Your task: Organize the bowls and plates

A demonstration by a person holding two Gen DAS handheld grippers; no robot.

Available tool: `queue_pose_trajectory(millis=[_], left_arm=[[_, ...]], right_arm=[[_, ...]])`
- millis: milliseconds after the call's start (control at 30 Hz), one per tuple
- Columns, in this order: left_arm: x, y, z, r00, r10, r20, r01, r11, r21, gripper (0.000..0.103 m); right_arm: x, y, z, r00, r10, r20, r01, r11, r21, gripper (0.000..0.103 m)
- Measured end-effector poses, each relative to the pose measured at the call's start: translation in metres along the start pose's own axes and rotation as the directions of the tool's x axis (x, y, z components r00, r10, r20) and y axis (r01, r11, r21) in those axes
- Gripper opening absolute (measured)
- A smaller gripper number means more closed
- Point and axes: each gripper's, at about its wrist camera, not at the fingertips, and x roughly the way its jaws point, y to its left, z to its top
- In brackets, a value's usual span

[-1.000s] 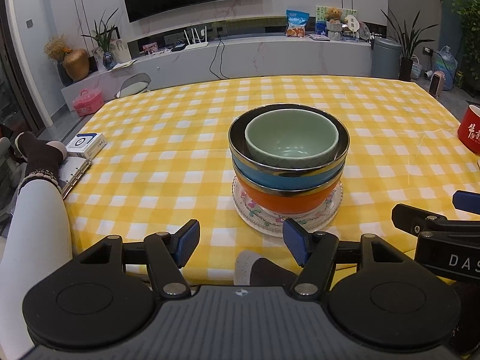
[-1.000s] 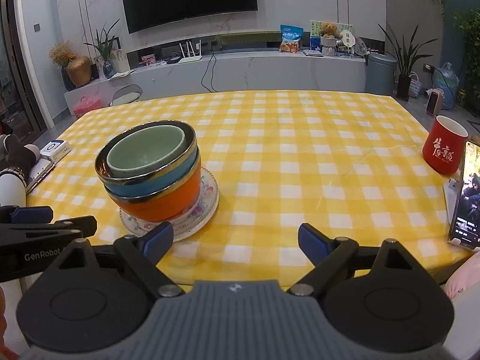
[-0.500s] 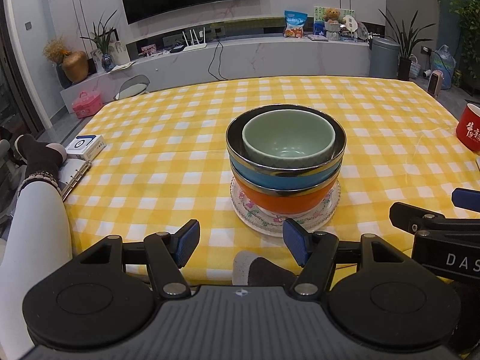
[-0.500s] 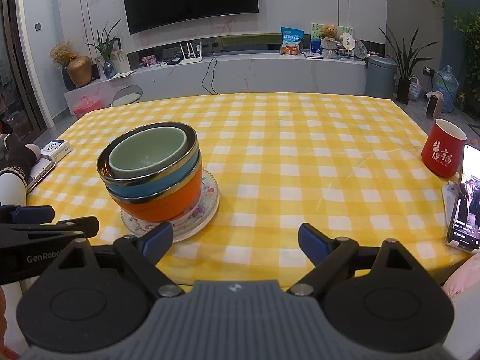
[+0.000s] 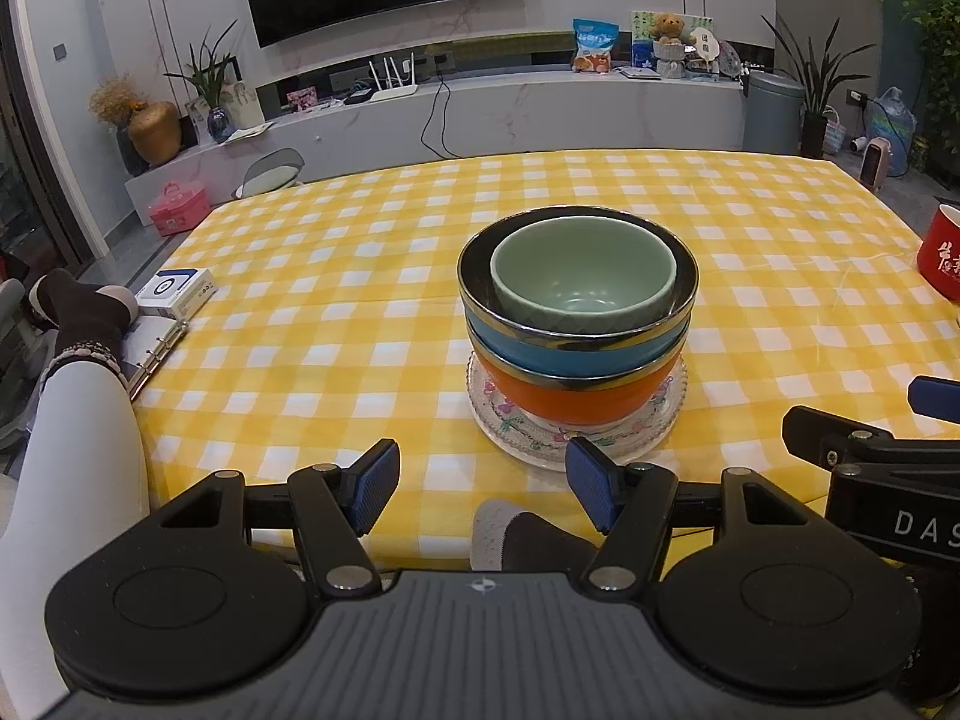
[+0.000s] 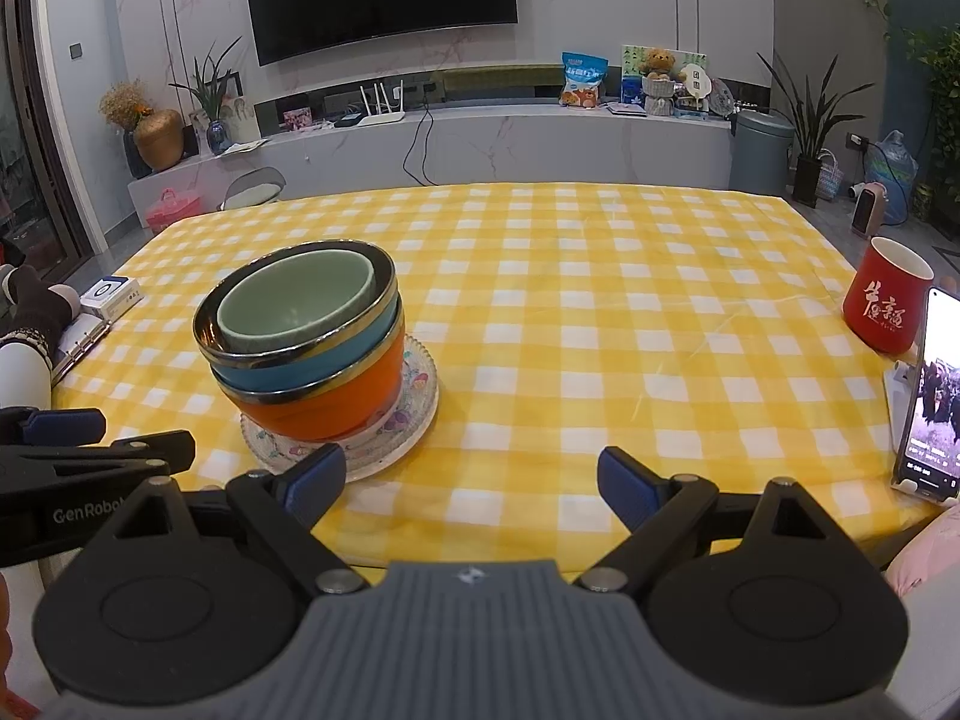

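Black left gripper (image 5: 483, 483), blue pads, possibly grey housing

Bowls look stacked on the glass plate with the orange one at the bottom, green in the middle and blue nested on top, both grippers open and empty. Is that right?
Not quite: the order is wrong. The blue bowl is in the middle and the green bowl is nested on top, as the left wrist view shows. The orange bowl is at the bottom on the glass plate, and the left gripper and right gripper are open and empty.

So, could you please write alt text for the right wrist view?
A green bowl sits nested in a blue bowl, in an orange bowl, on a floral glass plate on a yellow checked tablecloth. The right gripper is open and empty; a red mug and a propped phone stand at right.
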Motion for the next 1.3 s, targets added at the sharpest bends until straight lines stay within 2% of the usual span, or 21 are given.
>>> queue_pose_trajectory(millis=[1300], left_arm=[[-0.0002,0.0010,-0.0017,1.000,0.002,-0.005,-0.002,1.000,0.002,0.075]], right_arm=[[0.0011,0.0013,-0.0001,1.000,0.001,-0.003,-0.001,1.000,-0.005,0.090]])
